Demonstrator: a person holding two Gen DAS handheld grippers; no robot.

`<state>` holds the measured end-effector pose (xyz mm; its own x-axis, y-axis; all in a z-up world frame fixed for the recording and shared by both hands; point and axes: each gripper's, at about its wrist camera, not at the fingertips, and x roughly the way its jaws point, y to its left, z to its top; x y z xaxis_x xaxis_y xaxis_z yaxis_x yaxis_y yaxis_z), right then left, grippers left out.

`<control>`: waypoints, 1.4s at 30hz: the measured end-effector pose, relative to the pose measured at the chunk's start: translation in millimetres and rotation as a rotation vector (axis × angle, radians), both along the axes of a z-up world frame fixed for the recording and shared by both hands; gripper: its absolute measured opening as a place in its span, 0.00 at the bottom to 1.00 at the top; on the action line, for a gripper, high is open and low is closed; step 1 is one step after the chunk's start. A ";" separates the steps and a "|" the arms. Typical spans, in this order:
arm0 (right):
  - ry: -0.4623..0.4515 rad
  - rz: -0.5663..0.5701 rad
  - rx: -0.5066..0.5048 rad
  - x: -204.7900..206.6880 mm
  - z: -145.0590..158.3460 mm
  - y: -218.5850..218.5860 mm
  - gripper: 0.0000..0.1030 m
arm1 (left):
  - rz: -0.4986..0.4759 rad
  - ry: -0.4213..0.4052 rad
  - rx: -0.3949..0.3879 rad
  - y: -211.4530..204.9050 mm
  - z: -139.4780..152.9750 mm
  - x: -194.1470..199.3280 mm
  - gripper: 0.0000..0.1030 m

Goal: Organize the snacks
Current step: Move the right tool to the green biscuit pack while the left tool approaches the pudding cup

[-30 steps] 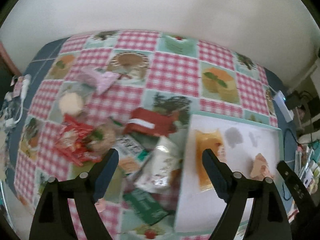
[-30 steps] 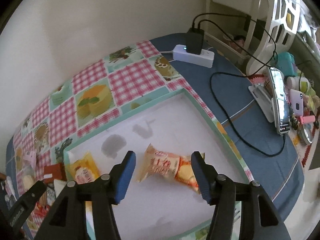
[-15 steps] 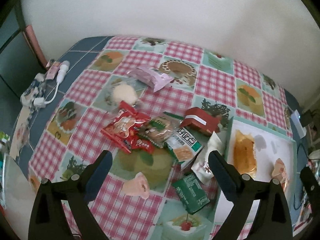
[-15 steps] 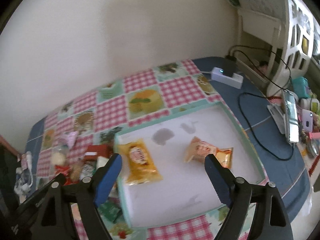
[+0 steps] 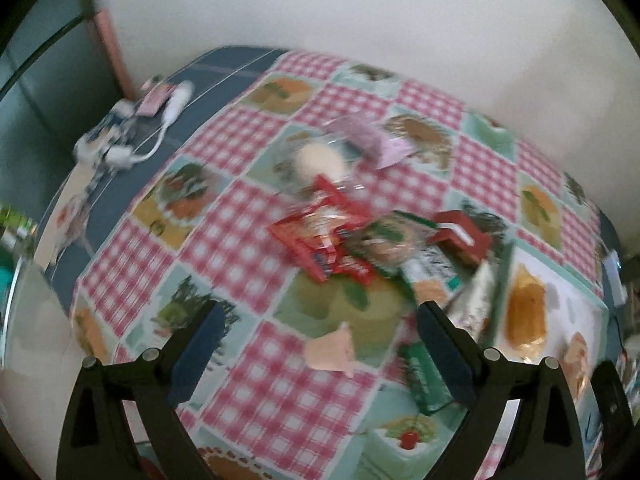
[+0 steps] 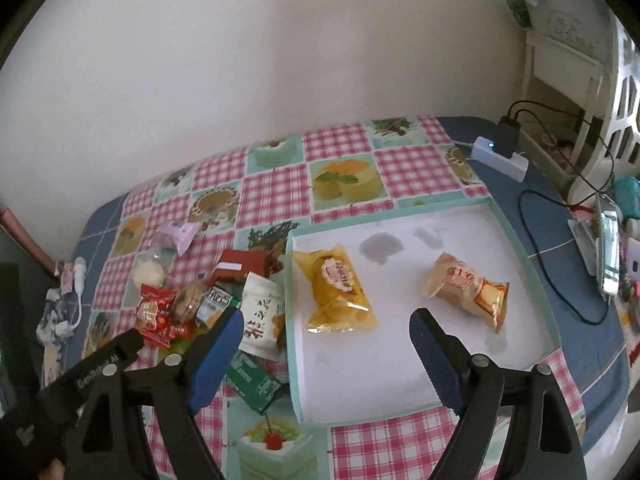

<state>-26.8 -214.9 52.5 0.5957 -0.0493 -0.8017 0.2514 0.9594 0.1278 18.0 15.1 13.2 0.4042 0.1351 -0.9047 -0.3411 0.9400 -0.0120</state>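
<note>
pink-and-white checked tablecloth (image 6: 276, 188) with cake pictures covers the table, and a white tray (image 6: 516, 232) with a mint rim sits at the centre right of the right wrist view. two snacks lie inside it, well apart: a yellow packet (image 6: 336, 288) near its left wall and an orange packet (image 6: 466, 286) further right. the remaining snacks form a loose pile (image 6: 208, 292) left of the tray, about nine in all, some overlapping, among them one red box (image 6: 240, 266), one white packet (image 6: 260, 316) touching the tray rim, and one green packet (image 6: 254, 376) lowest in the frame. the left gripper (image 5: 320, 344) hovers spread wide and empty over a small pink snack (image 5: 332, 348) in a blurred view. the right gripper (image 6: 326, 344) hangs released, empty, above the tray's lower edge.
</note>
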 end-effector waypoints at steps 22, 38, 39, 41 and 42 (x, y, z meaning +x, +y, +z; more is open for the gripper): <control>0.311 0.118 0.031 22.2 -89.3 41.1 0.85 | 0.095 0.220 -0.172 35.8 -57.5 16.6 0.94; 0.277 0.124 0.022 26.3 -86.1 41.6 0.69 | -0.021 0.336 -0.123 3.3 -97.4 36.3 0.74; 0.275 0.127 0.024 26.7 -86.2 41.8 0.69 | -0.025 0.341 -0.122 0.3 -99.4 36.8 0.69; 0.270 0.133 0.024 27.3 -85.9 43.0 0.68 | -0.036 0.349 -0.132 -5.4 -104.2 36.3 0.62; 0.263 0.142 0.026 27.8 -85.3 44.2 0.62 | -0.043 0.353 -0.137 -7.3 -105.7 36.7 0.55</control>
<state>1.0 -170.6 -32.8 0.3667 0.0417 -0.9294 0.1431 0.9846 0.1006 54.7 7.8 -92.4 0.0673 -0.0074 -0.9977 -0.3068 0.9514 -0.0277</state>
